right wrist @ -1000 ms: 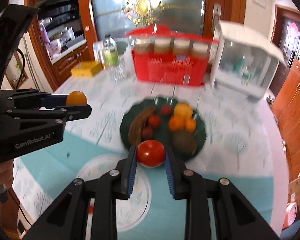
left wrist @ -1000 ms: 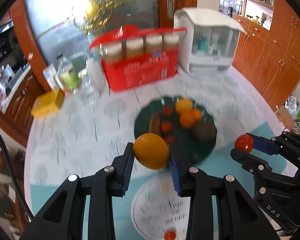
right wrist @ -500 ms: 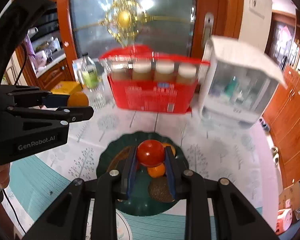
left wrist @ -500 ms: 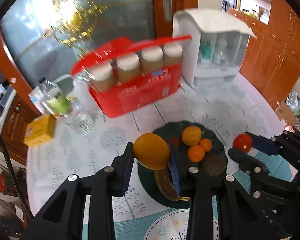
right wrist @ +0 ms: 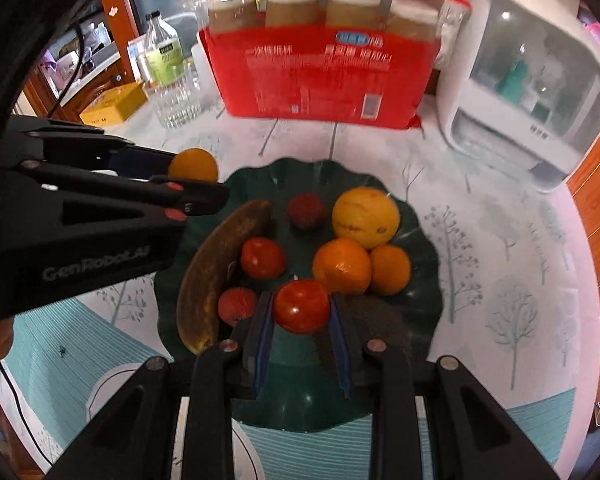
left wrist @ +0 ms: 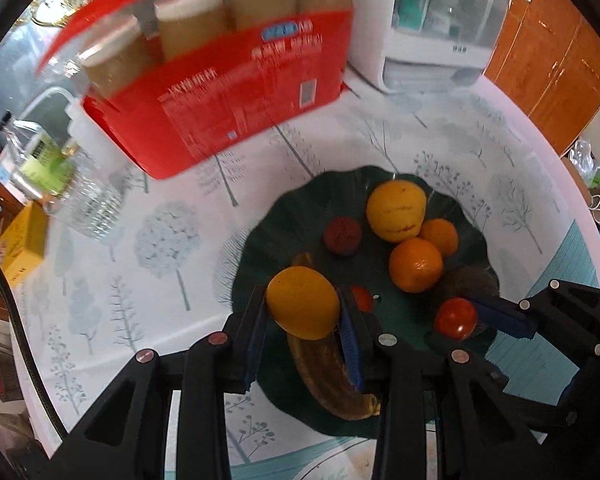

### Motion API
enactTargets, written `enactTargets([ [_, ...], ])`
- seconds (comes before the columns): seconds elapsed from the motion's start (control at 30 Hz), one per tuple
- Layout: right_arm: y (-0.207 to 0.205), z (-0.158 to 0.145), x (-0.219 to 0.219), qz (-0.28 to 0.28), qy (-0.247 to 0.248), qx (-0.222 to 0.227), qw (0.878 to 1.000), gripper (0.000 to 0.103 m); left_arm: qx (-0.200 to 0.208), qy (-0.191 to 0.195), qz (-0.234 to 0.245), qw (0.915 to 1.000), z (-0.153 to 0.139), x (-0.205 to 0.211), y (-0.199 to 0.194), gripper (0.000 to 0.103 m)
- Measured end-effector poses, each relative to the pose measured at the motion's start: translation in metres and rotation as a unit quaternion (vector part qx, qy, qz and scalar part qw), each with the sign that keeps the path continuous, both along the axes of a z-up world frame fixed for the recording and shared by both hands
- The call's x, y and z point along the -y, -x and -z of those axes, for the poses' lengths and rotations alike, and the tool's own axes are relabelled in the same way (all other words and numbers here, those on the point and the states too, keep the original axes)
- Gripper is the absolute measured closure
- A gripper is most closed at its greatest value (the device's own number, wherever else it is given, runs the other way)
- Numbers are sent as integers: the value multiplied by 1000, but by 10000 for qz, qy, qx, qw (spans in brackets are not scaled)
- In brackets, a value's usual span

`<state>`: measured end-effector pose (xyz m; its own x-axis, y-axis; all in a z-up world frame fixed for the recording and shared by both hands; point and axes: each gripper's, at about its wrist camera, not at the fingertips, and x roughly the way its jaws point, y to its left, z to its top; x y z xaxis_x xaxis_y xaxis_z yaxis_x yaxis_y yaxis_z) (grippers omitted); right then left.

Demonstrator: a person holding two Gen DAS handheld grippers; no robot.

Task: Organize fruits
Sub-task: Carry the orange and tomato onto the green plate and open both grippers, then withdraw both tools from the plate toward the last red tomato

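**Two fruits held over the green plate, both about to go down**

Both grippers hang over the dark green plate with their jaws closed on fruit. The left gripper clamps a yellow-orange fruit directly above the brown banana, whose long axis in the left wrist view runs from 12 down to 5 o'clock beneath the jaws. The right gripper pinches a tomato over the plate's near edge, at 6 o'clock from the pile of oranges.

I judge the tomato has the easier drop: bare plate lies just beneath it. The left fruit would land on the banana, so it likely needs shifting toward the open patch at 12 o'clock, near the dark red fruit.
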<state>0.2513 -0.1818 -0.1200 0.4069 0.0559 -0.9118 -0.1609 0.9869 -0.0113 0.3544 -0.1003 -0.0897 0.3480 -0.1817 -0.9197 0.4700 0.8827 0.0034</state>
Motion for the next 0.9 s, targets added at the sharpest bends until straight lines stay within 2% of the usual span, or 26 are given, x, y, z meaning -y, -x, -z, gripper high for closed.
enactTargets([
  [0.17, -4, 6, 1, -56, -31, -30, 10000, 73, -119, -49, 86, 9999, 19, 6, -4, 68],
  [0.23, -4, 7, 1, -88, -63, -19, 9999, 67, -105, -73, 91, 9999, 21, 8, -5, 51],
  [0.3, -4, 7, 0, -116, -69, 10, 9999, 62, -27, -78, 51, 10000, 19, 7, -5, 45],
  [0.53, -2, 6, 1, -106, -53, 73, 9999, 61, -28, -28, -35, 10000, 16, -1, -5, 44],
  [0.7, -1, 4, 5, -29, -70, 100, 9999, 61, 29, -57, -56, 10000, 14, -5, 2, 38],
  [0.9, 3, 0, 8, 29, -72, 96, 9999, 61, 10, -52, -109, 9999, 10, -10, 9, 37],
])
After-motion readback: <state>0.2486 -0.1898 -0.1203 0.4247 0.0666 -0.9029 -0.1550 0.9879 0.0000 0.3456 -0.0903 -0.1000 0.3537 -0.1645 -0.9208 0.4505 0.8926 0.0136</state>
